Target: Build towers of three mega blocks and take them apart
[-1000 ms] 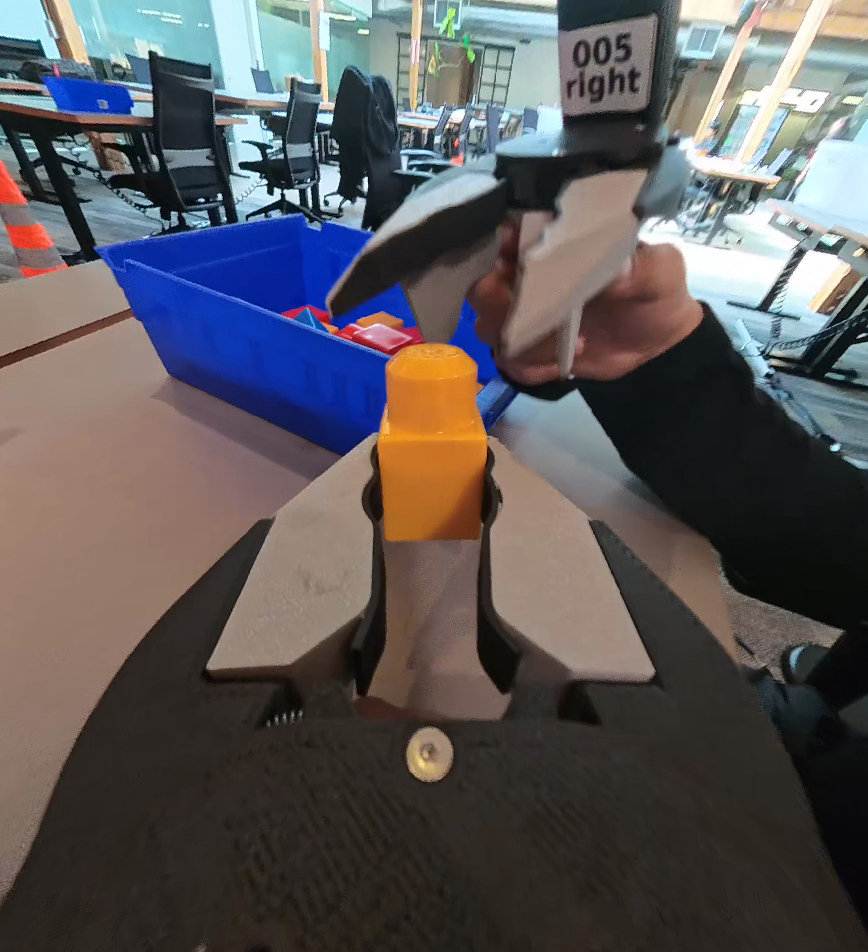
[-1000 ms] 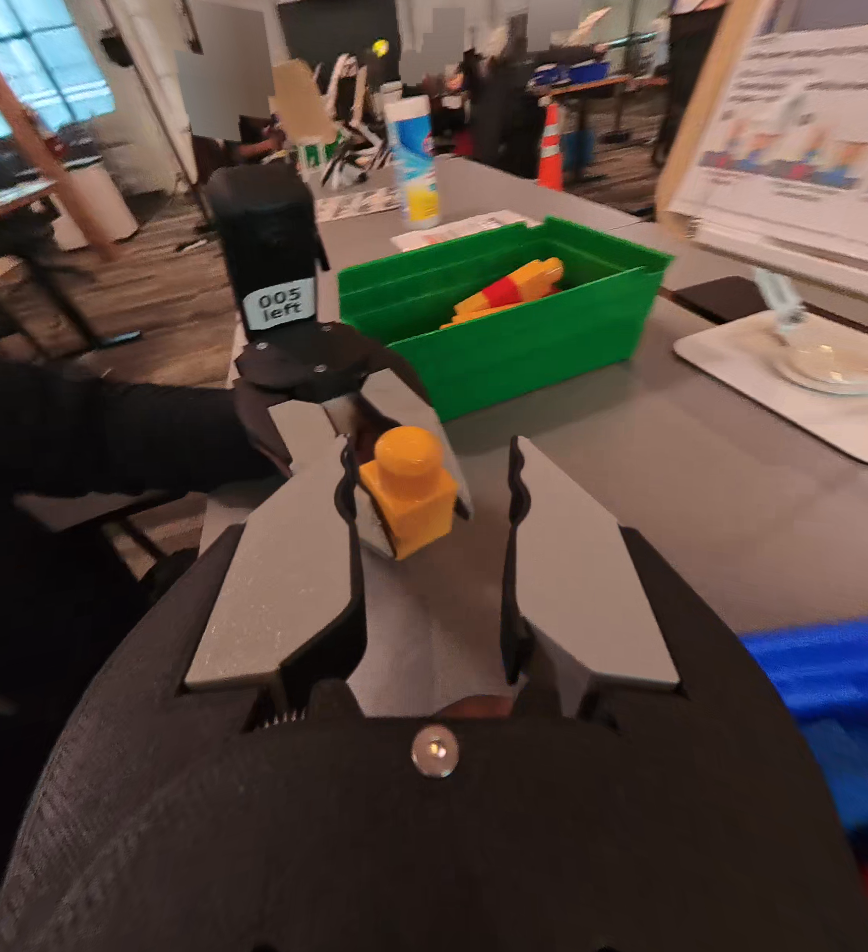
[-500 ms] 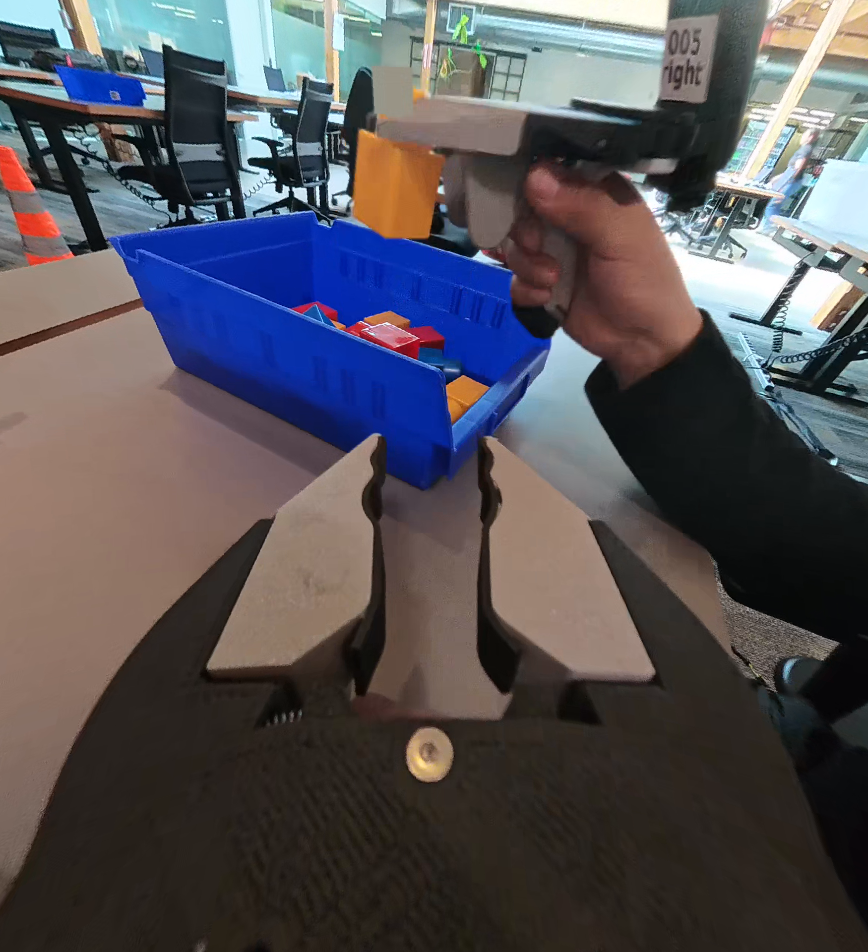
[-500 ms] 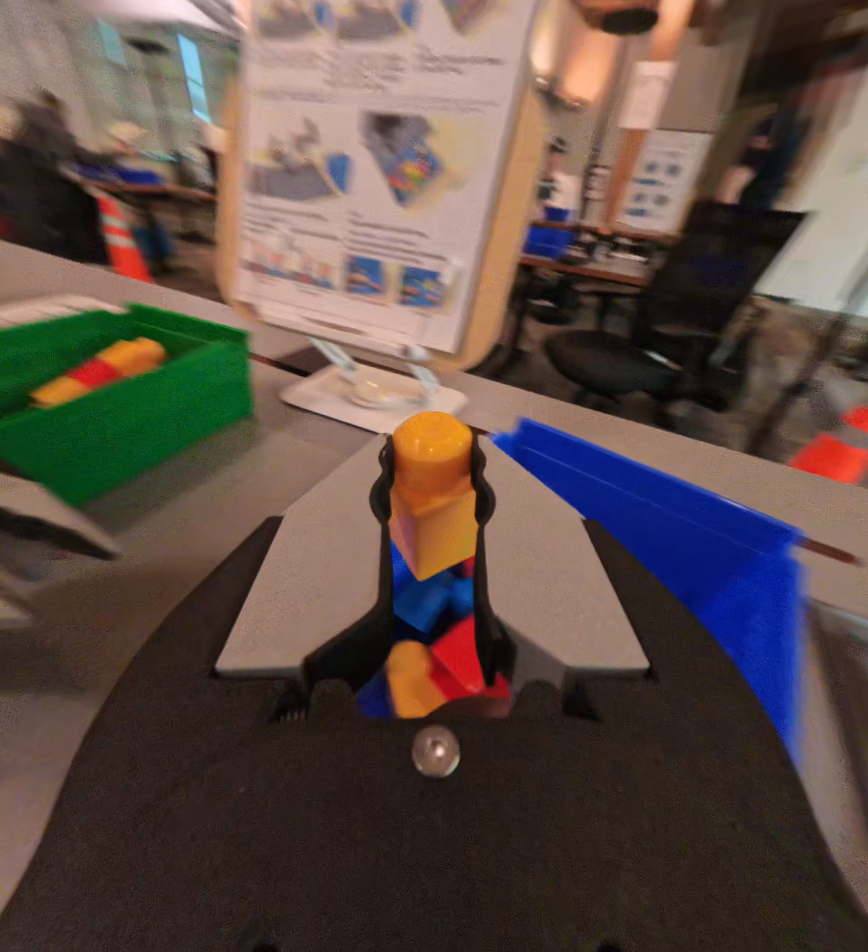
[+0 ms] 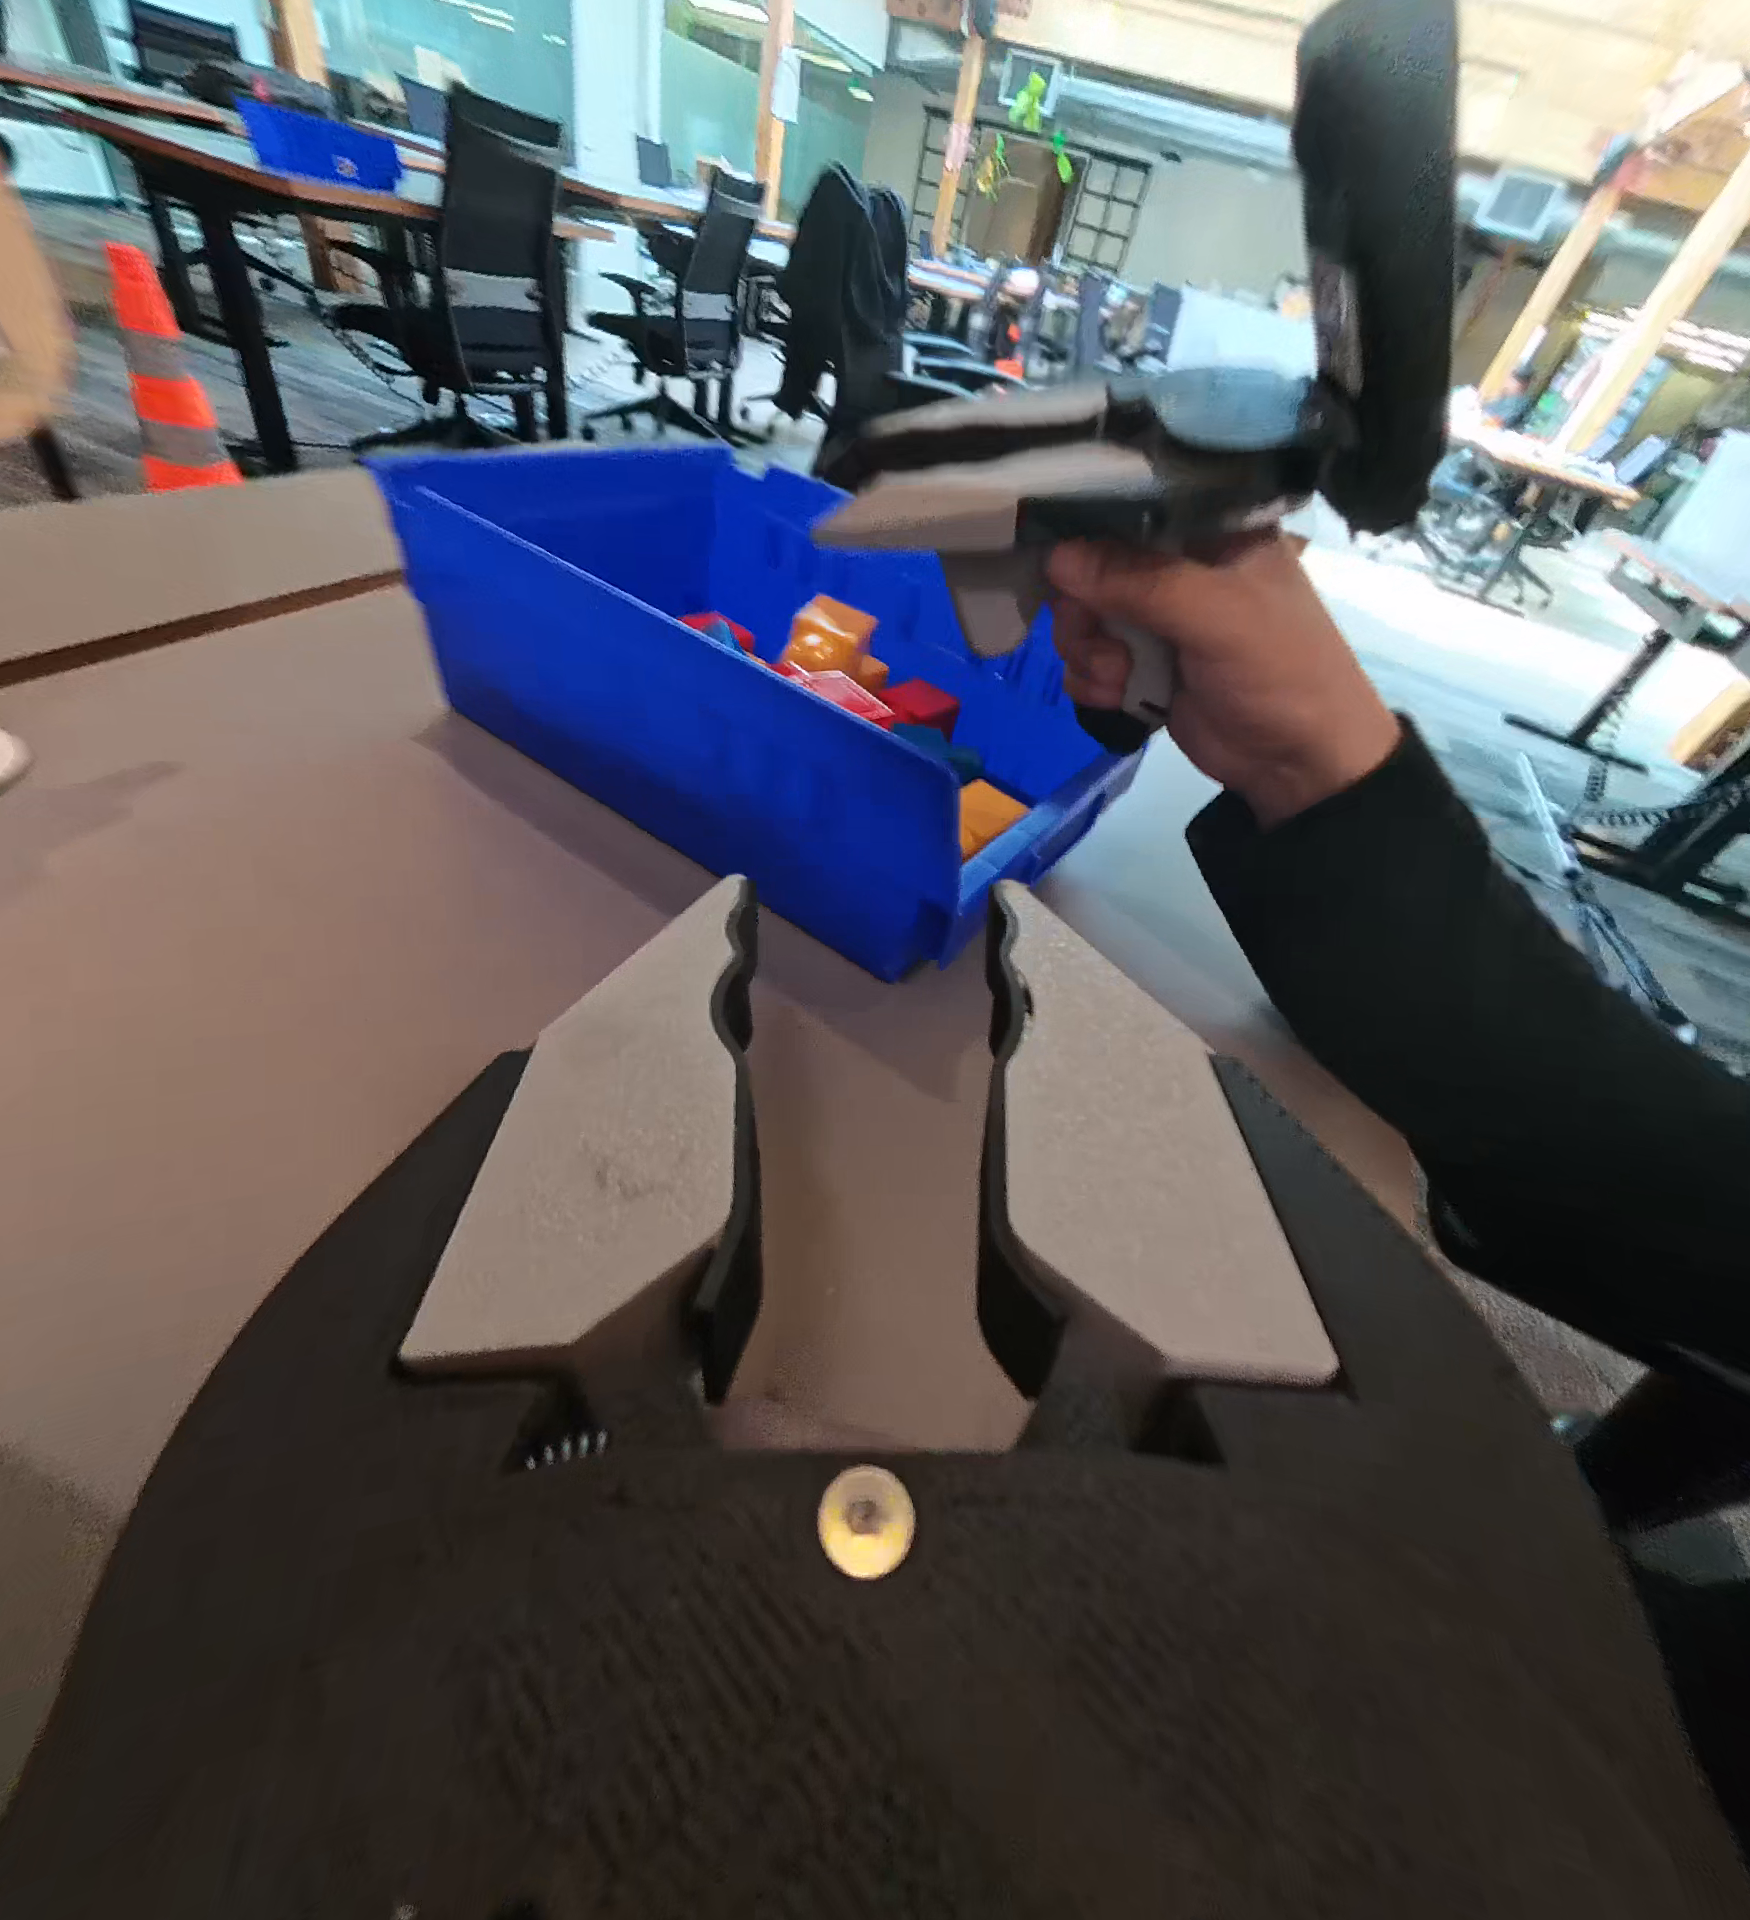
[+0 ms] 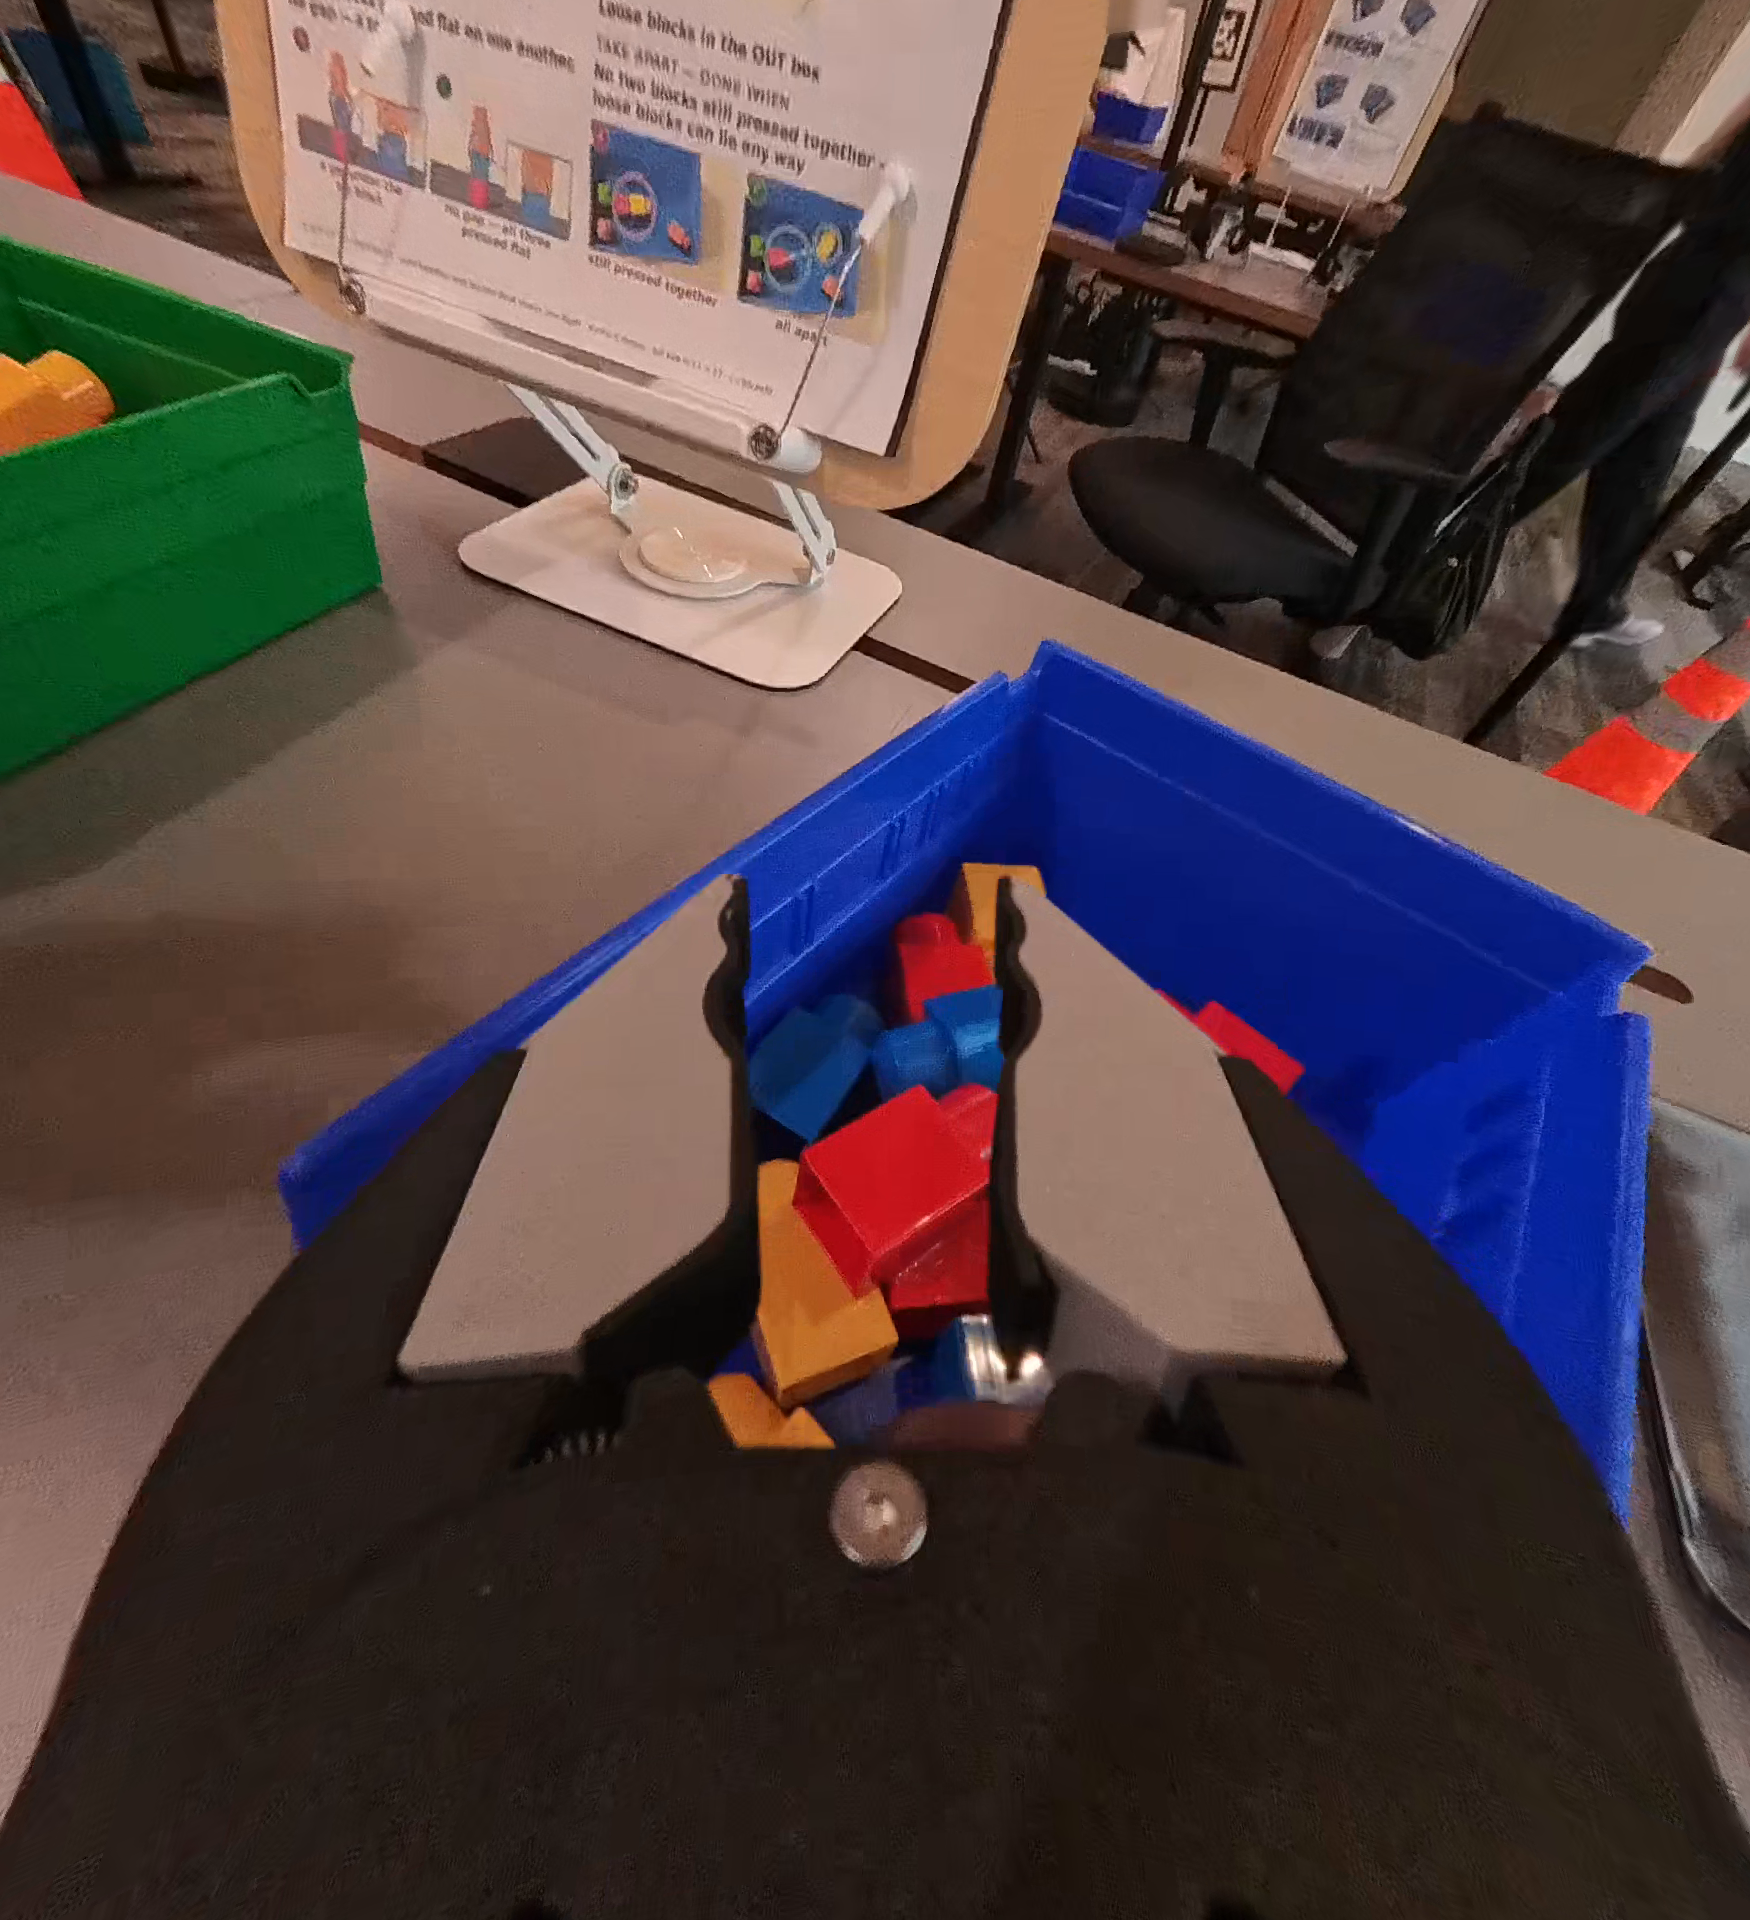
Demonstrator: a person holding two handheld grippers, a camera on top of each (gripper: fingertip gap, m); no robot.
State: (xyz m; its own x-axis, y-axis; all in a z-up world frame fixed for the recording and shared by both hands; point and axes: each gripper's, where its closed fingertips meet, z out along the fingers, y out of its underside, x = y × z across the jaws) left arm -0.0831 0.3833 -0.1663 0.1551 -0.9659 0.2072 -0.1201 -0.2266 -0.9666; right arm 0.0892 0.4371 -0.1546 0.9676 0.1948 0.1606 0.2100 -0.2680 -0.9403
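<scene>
Mega blocks [image 6: 881, 1174], loose red, blue and orange plastic, lie in the blue plastic bin [image 6: 1266, 852] directly beneath the right gripper [image 6: 866, 935], whose fingers are spread and bare. Left gripper [image 5: 866, 935] likewise spread over grey table [image 5: 227, 935], bin just beyond. Disassembly looks partway: an assembled orange-red tower [image 6: 9, 405] remains in the green bin [image 6: 144, 540] farther left.

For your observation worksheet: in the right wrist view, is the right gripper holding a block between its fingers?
No. The right gripper hangs open above the blue bin, its fingers clear of the loose blocks below.
</scene>
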